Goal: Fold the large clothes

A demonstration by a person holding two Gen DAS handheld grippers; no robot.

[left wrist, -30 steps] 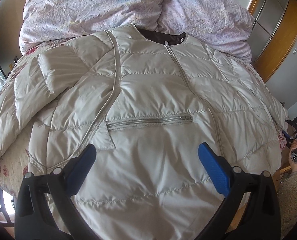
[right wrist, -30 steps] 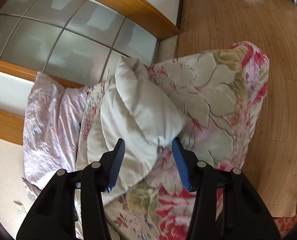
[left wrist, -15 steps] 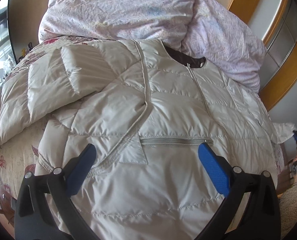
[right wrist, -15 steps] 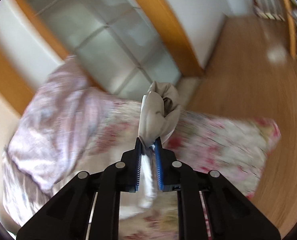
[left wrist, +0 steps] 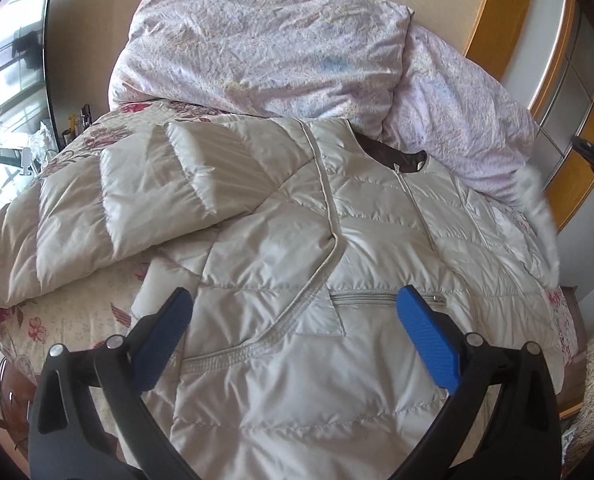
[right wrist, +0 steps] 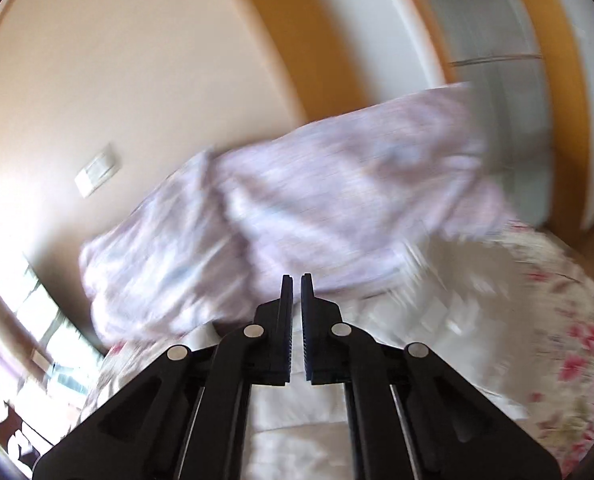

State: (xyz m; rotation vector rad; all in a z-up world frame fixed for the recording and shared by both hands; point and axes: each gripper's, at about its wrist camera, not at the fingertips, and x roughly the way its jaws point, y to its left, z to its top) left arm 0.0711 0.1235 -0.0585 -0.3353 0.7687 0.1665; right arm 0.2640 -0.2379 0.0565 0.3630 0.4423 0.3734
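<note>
1. The jacket [left wrist: 337,280] lies flat on the bed [left wrist: 69,320], collar toward the pillows [left wrist: 265,44].
2. Left gripper [left wrist: 293,320] hovers over the jacket's hem, fingers wide apart, nearer.
3. Right gripper [right wrist: 295,280], jaws nearly together; whether it grips cloth cannot be told.

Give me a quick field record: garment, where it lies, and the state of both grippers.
garment: beige puffer jacket, front up, zipped
left sleeve: folded across the chest
right sleeve: at the bed's right edge, blurred
surface: floral bedspread
behind collar: lilac pillows
left gripper: open above the jacket's lower half, holding nothing
right gripper: jaws nearly closed, nothing visible between them; view motion-blurred
</note>
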